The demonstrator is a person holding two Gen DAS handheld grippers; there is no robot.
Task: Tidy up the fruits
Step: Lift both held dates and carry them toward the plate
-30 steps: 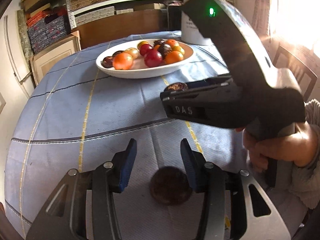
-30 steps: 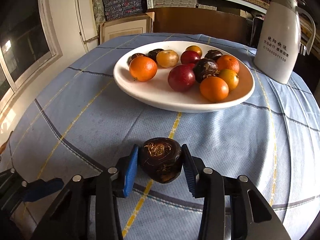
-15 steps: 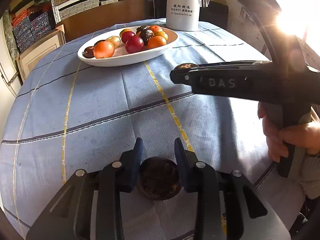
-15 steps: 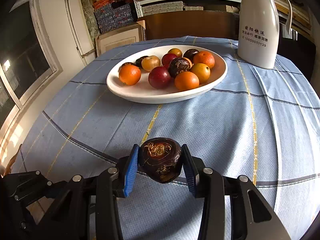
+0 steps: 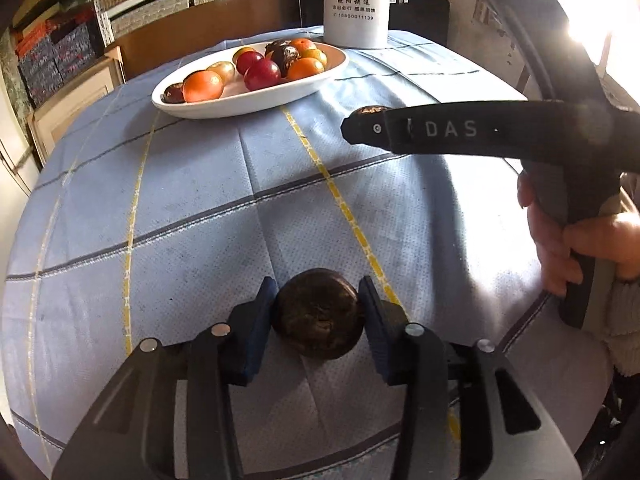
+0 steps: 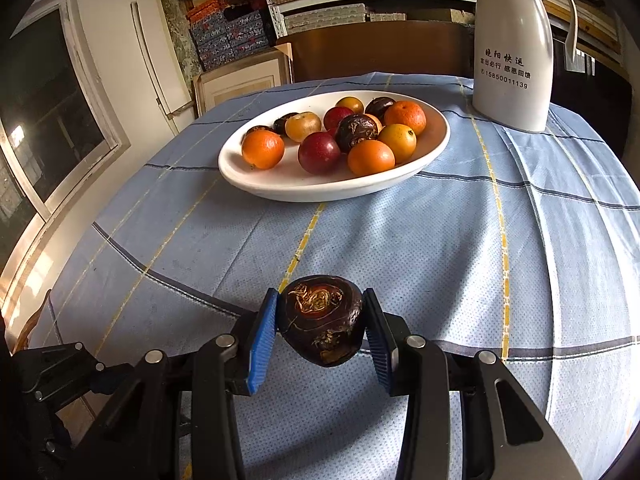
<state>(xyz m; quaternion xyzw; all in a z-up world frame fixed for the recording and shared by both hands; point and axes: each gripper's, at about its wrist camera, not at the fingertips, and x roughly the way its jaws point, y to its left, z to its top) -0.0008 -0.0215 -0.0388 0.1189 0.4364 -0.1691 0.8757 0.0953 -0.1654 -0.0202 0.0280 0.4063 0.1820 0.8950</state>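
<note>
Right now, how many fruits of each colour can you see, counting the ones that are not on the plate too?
Orange fruits: 3
Yellow fruits: 3
Red fruits: 2
Dark brown fruits: 6 (4 on the white plate, 2 off it)
Total: 14 that show

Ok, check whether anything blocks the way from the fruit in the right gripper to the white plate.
Nothing visible does. Between the dark fruit in the right gripper and the white plate lies only bare blue tablecloth; the white jug stands off to the side.
</note>
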